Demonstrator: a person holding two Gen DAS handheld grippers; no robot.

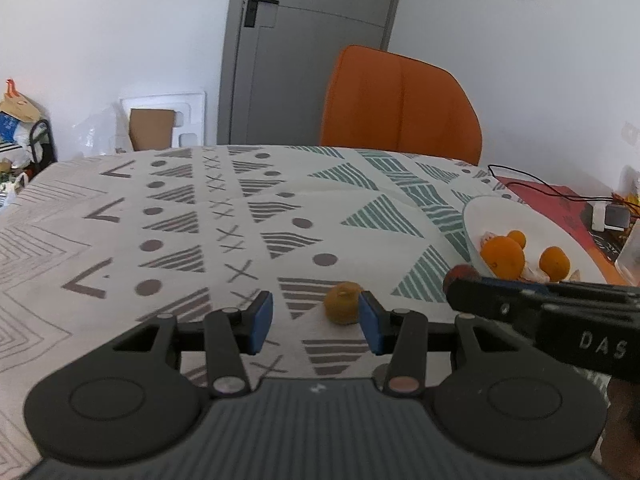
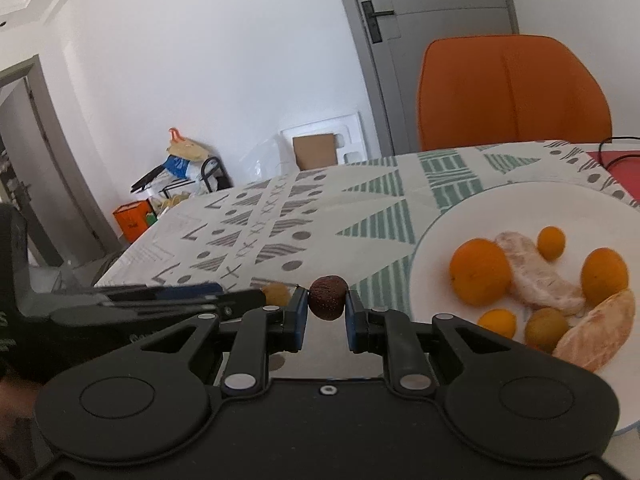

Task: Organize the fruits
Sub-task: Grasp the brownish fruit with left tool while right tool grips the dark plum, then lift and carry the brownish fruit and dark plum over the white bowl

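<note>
On the patterned tablecloth (image 1: pixel 168 216), near edge, a small yellow-brown fruit (image 1: pixel 342 303) lies just inside the left gripper (image 1: pixel 316 320), beside its right blue pad; jaws released, spread wide, not gripping it. Right gripper (image 2: pixel 326 314) is clenched on a dark brown rough-skinned fruit (image 2: pixel 327 297), held at the fingertips just left of the white plate (image 2: pixel 500 208). Plate holds several oranges, largest at (image 2: pixel 480 272), plus peeled citrus segments (image 2: pixel 540 276). Orange chair (image 1: pixel 400 100) stands at far side.
</note>
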